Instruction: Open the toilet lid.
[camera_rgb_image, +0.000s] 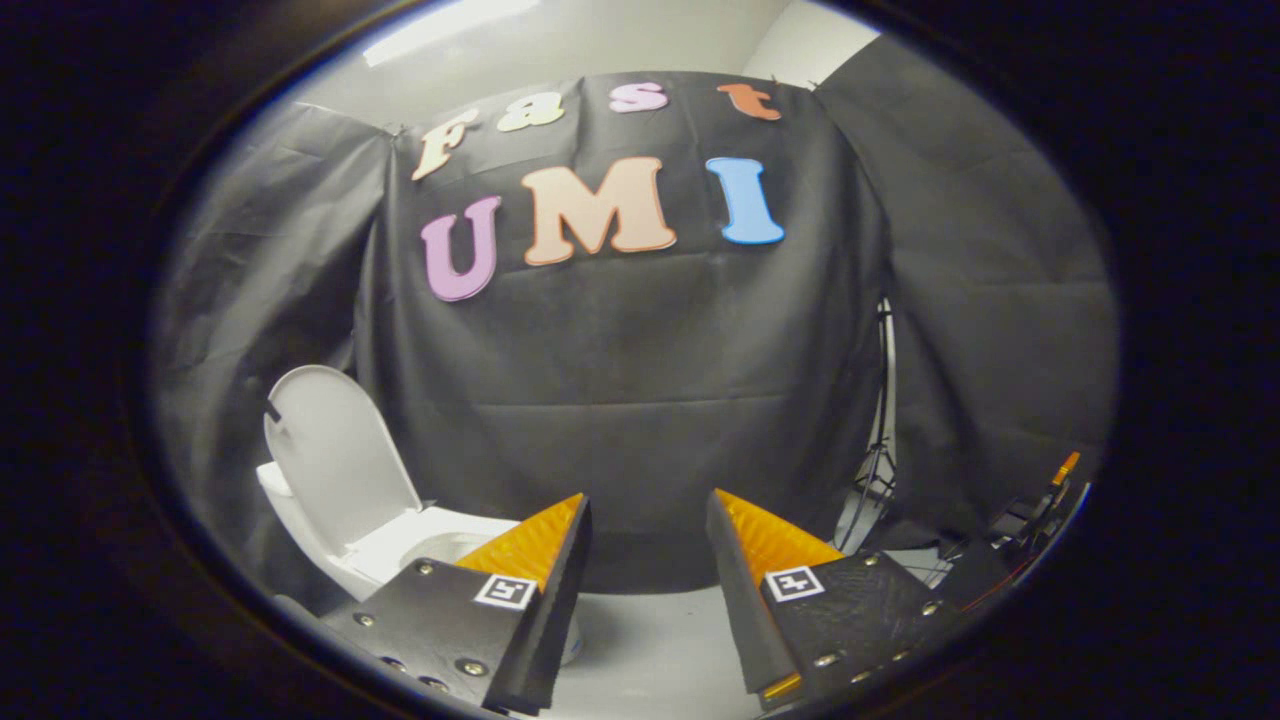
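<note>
Observed from the gripper view: the gripper (648, 520) has its jaws standing wide apart, with a clear gap between the two fingers and nothing held in it. Neither finger touches any object. Through the gap only the pale floor (650, 640) and the black cloth wall (640, 400) behind it are visible.

The toilet (400, 545) sits in the lower left of the frame, to the left of the left finger (545, 560) and partly hidden behind it. It stands against the black cloth wall. The toilet lid (335, 455) is raised, standing nearly upright and leaning back toward the wall, its pale inner face turned toward the room. Below it the seat rim and part of the bowl opening are exposed. The lid is well apart from the jaws, up and to the left of the left fingertip; no contact exists between them.

In the lower right of the frame, beyond the right finger (745, 545), a stand with thin metal legs (875, 470) rests against the cloth, with some dark equipment (1030, 515) beside it that is too small to identify.
</note>
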